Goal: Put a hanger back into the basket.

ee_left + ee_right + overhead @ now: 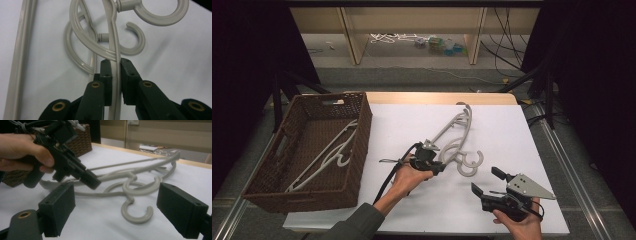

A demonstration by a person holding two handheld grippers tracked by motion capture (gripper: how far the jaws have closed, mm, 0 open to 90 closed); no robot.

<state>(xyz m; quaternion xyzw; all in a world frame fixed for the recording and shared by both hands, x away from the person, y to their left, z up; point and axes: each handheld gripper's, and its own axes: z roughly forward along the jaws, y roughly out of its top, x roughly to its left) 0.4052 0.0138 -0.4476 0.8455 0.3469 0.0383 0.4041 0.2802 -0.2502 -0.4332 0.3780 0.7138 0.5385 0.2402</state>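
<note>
Hangers lay tangled on the white table [512,150], two grey ones with their hooks overlapped near the middle, and the left gripper [115,65] had its jaws clamped on a thin bar of the upper hanger [113,45]. In the right gripper view that hanger [140,166] sat a little clear of the surface at the gripped end, while the lower hanger [136,216] rested flat with its hook curling toward the camera. The right gripper [488,181] waited with jaws wide apart and nothing between them, near the front edge. A wicker basket [362,130] stood at the left with one more hanger [329,155] inside. The likely trouble was the snag: the two curved necks crossed, so a lift could drag the lower one along and drop it short of the basket. The pinch was also on a slim, smooth bar far from the balance point, so the hanger might swing or slip round in the pads
</note>
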